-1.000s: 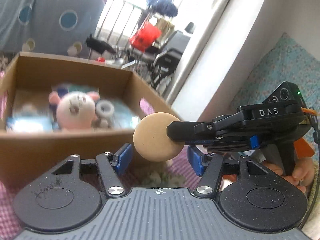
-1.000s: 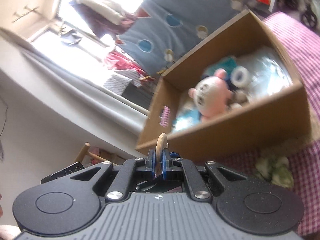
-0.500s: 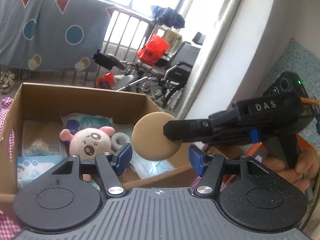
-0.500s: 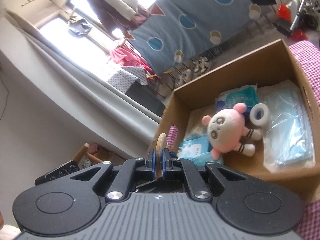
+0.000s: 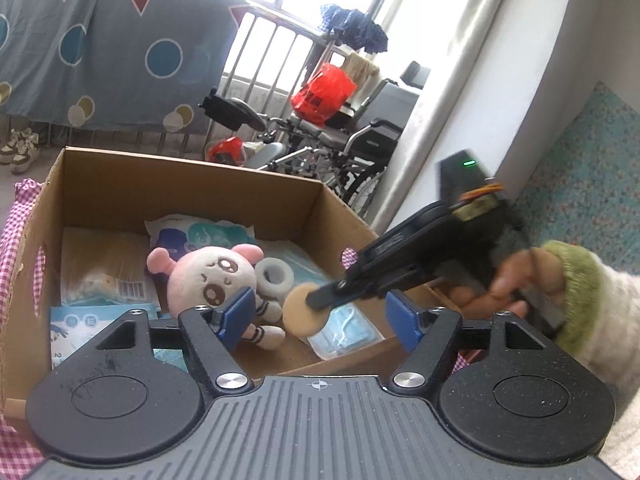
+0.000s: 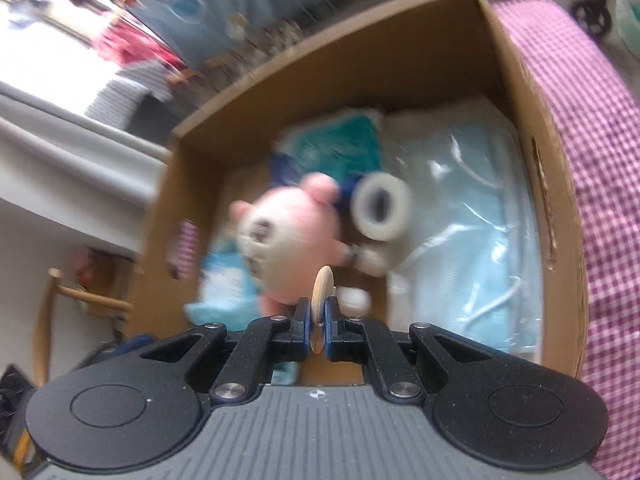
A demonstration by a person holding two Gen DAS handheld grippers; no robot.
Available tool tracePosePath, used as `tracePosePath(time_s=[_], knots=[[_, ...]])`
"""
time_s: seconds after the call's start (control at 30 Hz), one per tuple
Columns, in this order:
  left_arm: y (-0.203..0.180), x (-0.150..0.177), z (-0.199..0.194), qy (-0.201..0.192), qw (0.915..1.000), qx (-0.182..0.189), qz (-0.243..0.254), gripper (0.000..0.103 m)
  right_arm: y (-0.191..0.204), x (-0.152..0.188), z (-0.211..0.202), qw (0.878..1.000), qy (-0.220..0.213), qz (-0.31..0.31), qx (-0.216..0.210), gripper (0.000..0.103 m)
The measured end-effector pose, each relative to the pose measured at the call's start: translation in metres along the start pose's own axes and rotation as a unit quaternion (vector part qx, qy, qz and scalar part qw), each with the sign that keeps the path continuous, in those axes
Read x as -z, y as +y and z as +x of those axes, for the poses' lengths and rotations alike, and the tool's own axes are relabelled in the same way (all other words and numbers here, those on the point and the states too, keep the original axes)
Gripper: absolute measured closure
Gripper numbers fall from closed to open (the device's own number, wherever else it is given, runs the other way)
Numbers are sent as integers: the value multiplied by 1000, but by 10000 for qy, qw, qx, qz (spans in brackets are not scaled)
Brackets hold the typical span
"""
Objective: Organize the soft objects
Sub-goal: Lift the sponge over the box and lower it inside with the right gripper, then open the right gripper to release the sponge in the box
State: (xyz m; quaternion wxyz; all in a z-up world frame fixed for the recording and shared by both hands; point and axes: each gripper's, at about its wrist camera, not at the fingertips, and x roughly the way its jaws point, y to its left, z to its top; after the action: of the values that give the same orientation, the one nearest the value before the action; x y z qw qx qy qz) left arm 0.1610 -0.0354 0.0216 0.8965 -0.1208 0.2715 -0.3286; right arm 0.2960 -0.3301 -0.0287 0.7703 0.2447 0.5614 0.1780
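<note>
My right gripper (image 6: 317, 322) is shut on a flat round tan pad (image 6: 321, 292), seen edge-on. In the left wrist view that pad (image 5: 301, 314) hangs inside the cardboard box (image 5: 100, 184), over a pack of blue face masks (image 5: 346, 334), with the right gripper (image 5: 320, 300) reaching in from the right. A pink plush toy (image 5: 204, 276) and a white tape roll (image 5: 274, 274) lie in the box. My left gripper (image 5: 318, 314) is open and empty at the box's near wall.
The box also holds tissue packs (image 5: 200, 232) and packets (image 5: 100, 280). It stands on a pink checked cloth (image 6: 592, 120). A wheelchair (image 5: 360, 136) and a window rail stand behind. A white wall (image 5: 500, 80) and a teal patterned cloth (image 5: 592, 168) are to the right.
The right gripper has carried the tan pad forward and down into the box, above the masks. The left gripper has risen, so the box's inside shows more.
</note>
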Motion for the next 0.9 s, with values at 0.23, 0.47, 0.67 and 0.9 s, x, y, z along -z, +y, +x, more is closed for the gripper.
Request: tracePosePath(time_s=[0.23,0.47,0.67,0.9], knots=[[1,1,-4,-109,9999,68,83,28,-11,-13,23,9977,414,-2,530,96],[3,3,-6,-113,9998,124,66,27,-7,-21,29,9923,559,-210,1082,91],[1,5,-13,-156,9998,66,69,23,-5,-22,28,9908,500,-227,1236,70],[-5,4,-32,-287,9993,-195,107,16,11,-15,10,9910,95,-498,1237,56]])
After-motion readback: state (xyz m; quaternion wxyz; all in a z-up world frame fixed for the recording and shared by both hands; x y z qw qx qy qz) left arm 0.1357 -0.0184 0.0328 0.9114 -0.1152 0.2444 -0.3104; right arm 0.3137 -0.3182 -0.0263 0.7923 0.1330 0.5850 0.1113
